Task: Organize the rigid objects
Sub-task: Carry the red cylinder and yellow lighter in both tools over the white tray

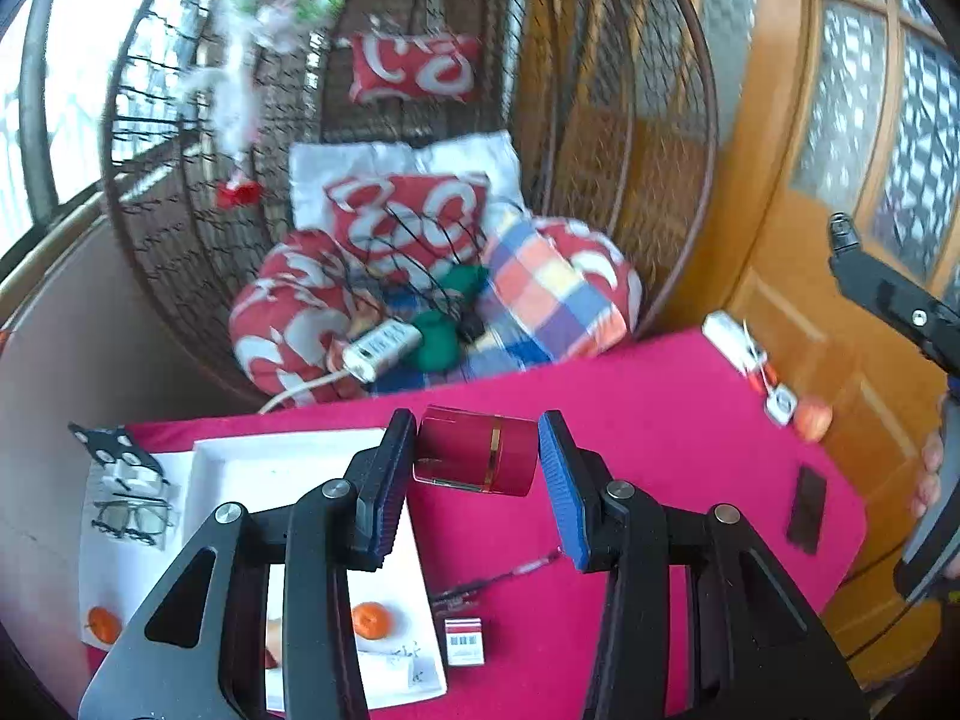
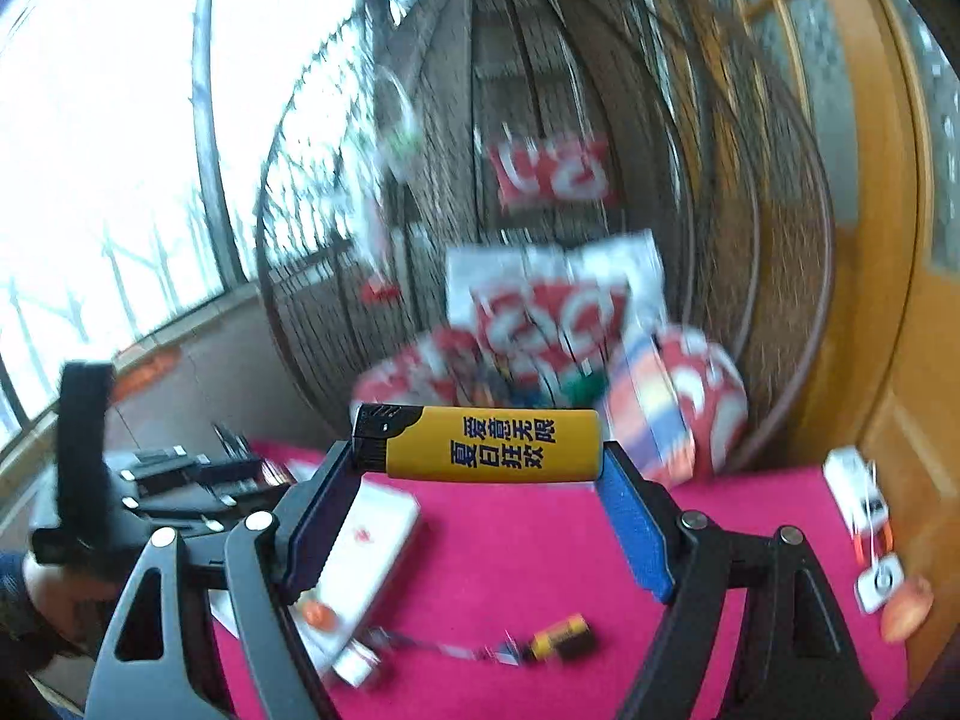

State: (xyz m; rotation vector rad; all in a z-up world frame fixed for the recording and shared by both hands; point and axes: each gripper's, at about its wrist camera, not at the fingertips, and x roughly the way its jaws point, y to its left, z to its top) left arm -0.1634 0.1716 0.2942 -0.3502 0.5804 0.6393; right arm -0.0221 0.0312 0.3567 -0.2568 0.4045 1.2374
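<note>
My left gripper (image 1: 477, 438) is shut on a red cylindrical case (image 1: 480, 459) with a gold band, held tilted above the pink tablecloth (image 1: 660, 450). In the right wrist view my right gripper (image 2: 474, 459) is shut on a yellow lighter (image 2: 492, 441) with a black cap; it lies crosswise, its two ends against the blue pads. Below lie a white tray (image 1: 240, 468) with a tangerine (image 1: 371, 620), a small red and white box (image 1: 465, 648), a pen (image 1: 498, 579) and a dark flat strip (image 1: 807, 510). A yellow and black item (image 2: 561, 636) rests on the cloth.
A hanging wicker chair (image 1: 600, 180) full of red and checked cushions stands just behind the table. Glasses (image 1: 132, 519) lie left of the tray. A white charger (image 1: 735, 342) and a peach-coloured fruit (image 1: 813, 417) sit at the table's right edge, by a wooden door (image 1: 840, 120).
</note>
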